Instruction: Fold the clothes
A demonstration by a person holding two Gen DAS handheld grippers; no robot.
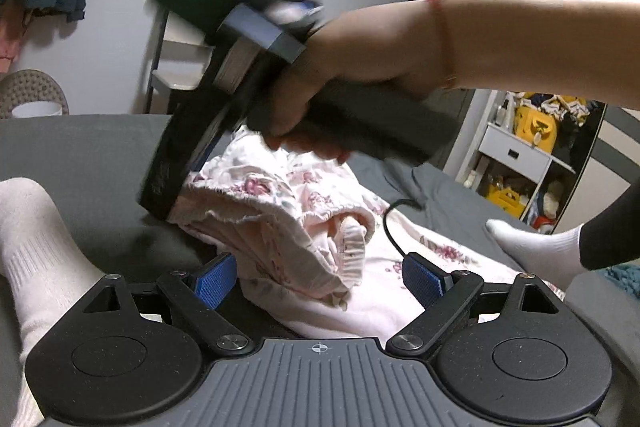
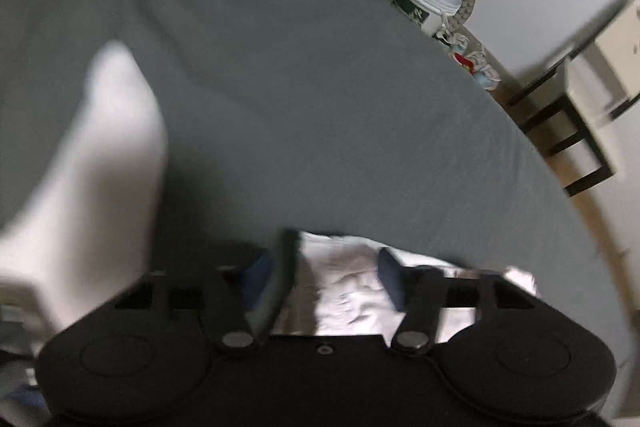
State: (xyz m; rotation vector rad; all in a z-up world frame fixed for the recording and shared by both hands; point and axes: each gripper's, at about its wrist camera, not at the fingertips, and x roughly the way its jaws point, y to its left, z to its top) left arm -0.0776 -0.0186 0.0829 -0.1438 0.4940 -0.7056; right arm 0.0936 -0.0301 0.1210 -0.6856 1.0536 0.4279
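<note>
While the pale pink floral-print cotton garment [image 1: 288, 211] lies bunched on the grey bedsheet [image 1: 80, 147], the left gripper [image 1: 318, 279] hovers over its near edge with fingers spread, holding nothing. The right gripper [image 2: 332, 275], blurred, also stands open above the cloth. A pinch here could catch several layers and fold a lump. A thin black cable [image 1: 390, 223] crosses the fabric, and white-socked feet [image 1: 36, 227] flank it.
</note>
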